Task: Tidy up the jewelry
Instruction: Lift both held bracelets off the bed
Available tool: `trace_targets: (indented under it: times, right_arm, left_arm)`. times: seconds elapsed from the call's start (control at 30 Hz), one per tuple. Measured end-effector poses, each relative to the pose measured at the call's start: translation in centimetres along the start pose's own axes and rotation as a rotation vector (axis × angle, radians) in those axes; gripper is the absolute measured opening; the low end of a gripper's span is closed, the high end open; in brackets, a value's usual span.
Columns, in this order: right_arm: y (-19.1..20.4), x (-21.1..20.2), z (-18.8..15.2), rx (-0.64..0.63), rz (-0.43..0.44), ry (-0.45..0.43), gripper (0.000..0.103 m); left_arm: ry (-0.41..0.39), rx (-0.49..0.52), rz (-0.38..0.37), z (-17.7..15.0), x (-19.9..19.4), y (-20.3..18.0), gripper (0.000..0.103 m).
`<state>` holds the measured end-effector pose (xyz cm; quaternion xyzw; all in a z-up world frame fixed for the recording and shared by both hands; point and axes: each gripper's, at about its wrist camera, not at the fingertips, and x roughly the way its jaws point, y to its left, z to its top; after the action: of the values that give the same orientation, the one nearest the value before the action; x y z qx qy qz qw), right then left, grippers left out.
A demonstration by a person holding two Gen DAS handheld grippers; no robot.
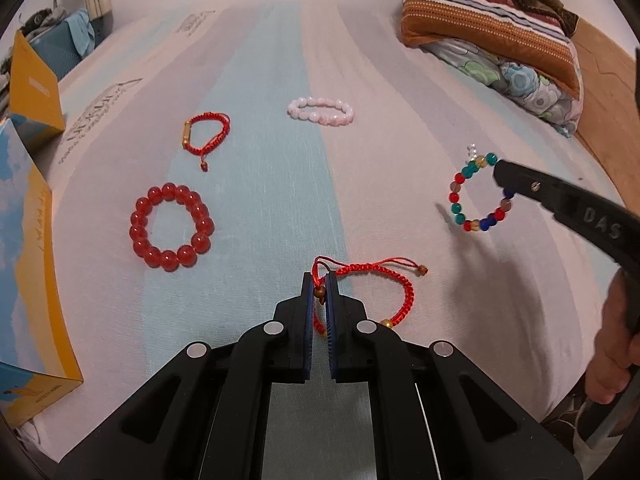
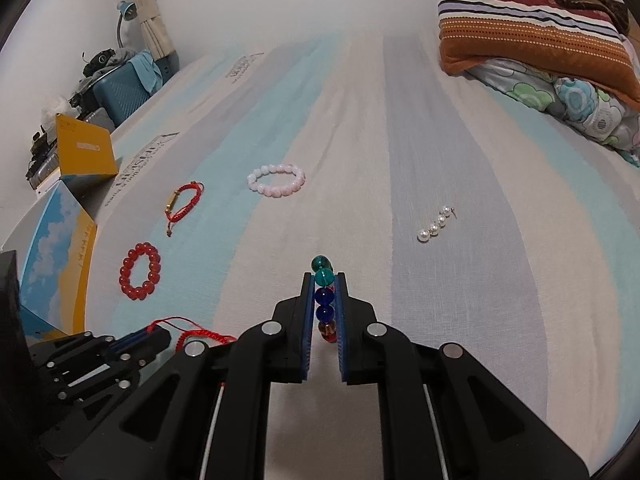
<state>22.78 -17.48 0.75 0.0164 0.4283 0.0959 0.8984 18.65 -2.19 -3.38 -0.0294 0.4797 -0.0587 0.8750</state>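
My left gripper (image 1: 319, 280) is shut on the cord of a red braided bracelet (image 1: 394, 290) that lies on the bed; it also shows at the lower left of the right wrist view (image 2: 160, 334). My right gripper (image 2: 324, 278) is shut on a multicoloured bead bracelet (image 2: 324, 300), held on edge between the pads; in the left wrist view the bead bracelet (image 1: 466, 204) hangs from that gripper (image 1: 498, 168) just above the sheet. A red bead bracelet (image 1: 171, 230), a red cord bracelet with a gold tube (image 1: 206, 134) and a pink bead bracelet (image 1: 321, 111) lie further off.
A short pearl strand (image 2: 436, 224) lies on the sheet to the right. Yellow and blue boxes (image 1: 28, 280) stand at the left edge of the striped bed sheet (image 1: 280, 184). Folded quilts and a pillow (image 2: 528, 40) are piled at the far right.
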Motion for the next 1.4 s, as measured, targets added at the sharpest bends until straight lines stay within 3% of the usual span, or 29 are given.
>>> trace_targets:
  times: [0.13, 0.2, 0.3, 0.53, 0.63, 0.7, 1.17, 1.4]
  right_arm:
    - [0.1, 0.3, -0.2, -0.006, -0.001, 0.009, 0.009]
    - [0.1, 0.5, -0.3, -0.009, -0.002, 0.014, 0.009]
    - [0.0, 0.9, -0.4, -0.008, -0.006, 0.023, 0.009]
    - [-0.2, 1.1, -0.4, -0.008, -0.005, 0.025, 0.009]
    - [-0.3, 1.1, -0.4, -0.005, -0.005, 0.026, 0.009]
    - [-0.3, 1.1, -0.4, -0.005, -0.004, 0.027, 0.009]
    - [-0.3, 1.1, -0.4, -0.003, -0.001, 0.021, 0.009]
    - [-0.3, 0.8, -0.3, -0.002, 0.005, 0.017, 0.009]
  left_arm:
    - [0.025, 0.002, 0.031, -0.3, 1.4, 0.0, 0.012]
    - [0.028, -0.001, 0.029, -0.6, 1.7, 0.1, 0.035]
    - [0.023, 0.006, 0.042, -0.9, 1.8, 0.0, 0.045]
    - [0.053, 0.001, 0.049, -1.3, 2.9, 0.2, 0.044]
    - [0.063, 0.010, 0.060, -1.4, 3.2, 0.3, 0.026]
    - [0.067, 0.009, 0.051, -1.3, 3.3, 0.5, 0.009]
    - [0.020, 0.003, -0.013, -1.0, 1.0, 0.2, 0.008]
    - [-0.006, 0.003, -0.004, -0.2, -0.4, 0.0, 0.008]
